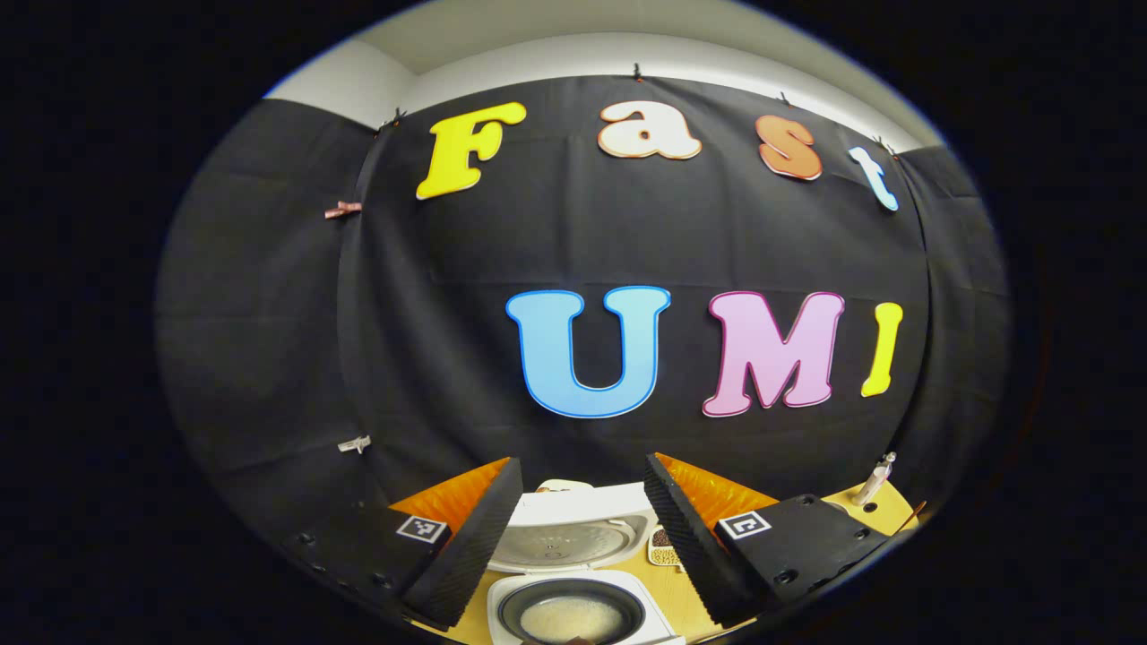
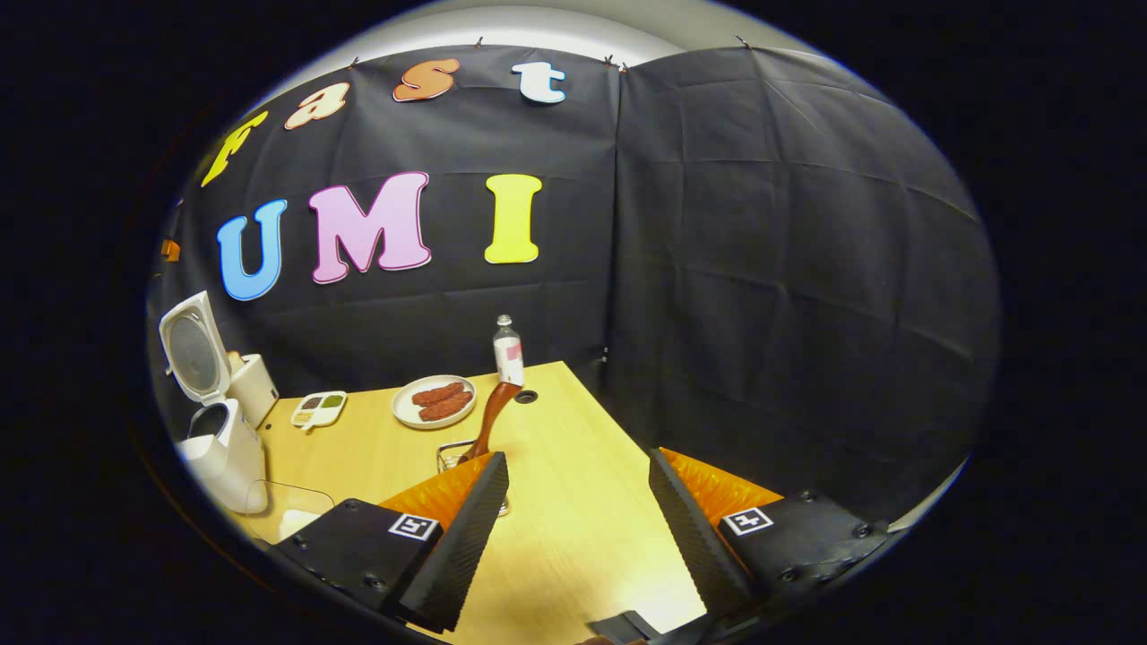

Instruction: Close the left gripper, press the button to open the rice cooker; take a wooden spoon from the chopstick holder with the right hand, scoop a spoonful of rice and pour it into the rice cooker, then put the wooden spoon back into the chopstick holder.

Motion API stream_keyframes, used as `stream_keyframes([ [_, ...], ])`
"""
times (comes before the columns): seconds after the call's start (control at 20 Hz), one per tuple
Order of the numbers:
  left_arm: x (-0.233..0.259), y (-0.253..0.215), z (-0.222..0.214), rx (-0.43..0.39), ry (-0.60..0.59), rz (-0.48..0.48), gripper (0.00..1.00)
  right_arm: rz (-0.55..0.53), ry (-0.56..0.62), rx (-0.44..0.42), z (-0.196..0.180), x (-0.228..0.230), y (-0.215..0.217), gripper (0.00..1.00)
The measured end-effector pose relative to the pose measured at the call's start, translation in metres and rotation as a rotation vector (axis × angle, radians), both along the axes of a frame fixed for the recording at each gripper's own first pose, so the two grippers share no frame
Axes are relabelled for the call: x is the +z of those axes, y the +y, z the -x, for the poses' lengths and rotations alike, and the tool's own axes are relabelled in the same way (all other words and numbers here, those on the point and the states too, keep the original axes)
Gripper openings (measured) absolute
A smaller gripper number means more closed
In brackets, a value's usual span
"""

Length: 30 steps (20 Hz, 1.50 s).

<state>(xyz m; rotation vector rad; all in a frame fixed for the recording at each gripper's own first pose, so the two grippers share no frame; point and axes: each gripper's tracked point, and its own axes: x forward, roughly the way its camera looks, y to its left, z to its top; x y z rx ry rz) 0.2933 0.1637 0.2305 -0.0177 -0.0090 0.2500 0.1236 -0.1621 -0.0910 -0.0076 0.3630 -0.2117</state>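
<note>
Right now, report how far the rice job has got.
Done: the white rice cooker stands with its lid up, and pale rice lies in its dark inner pot. The brown wooden spoon stands in the wire chopstick holder on the light wooden table. In hand: nothing; left gripper and right gripper are both open. Left: apparently nothing.

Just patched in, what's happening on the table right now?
The rice cooker stands open, lid up, with rice in its pot. The left gripper hovers open above it, holding nothing. The right gripper is open over the table; the wooden spoon stands in the chopstick holder just ahead of its fingers, apparently back in place.
</note>
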Motion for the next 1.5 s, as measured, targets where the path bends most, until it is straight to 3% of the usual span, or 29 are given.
stream_keyframes([
  [0.3,-0.034,0.055,-0.062,0.031,0.087,0.007,0.95,0.020,-0.039,-0.062,0.010,0.027,-0.013,0.99],
  [0.45,-0.056,0.059,-0.076,0.022,0.120,0.059,0.96,0.026,-0.048,-0.056,0.014,0.032,-0.005,0.99],
  [0.75,-0.086,0.066,-0.093,0.027,0.219,0.056,0.96,0.027,-0.035,-0.005,0.012,0.024,0.024,0.99],
  [1.05,-0.095,0.054,-0.074,0.039,0.251,0.088,0.99,0.042,-0.026,0.094,0.008,0.012,0.063,0.99],
  [1.5,-0.143,0.017,-0.004,0.020,0.353,0.152,0.99,-0.039,0.004,0.210,-0.002,-0.005,0.109,0.99],
])
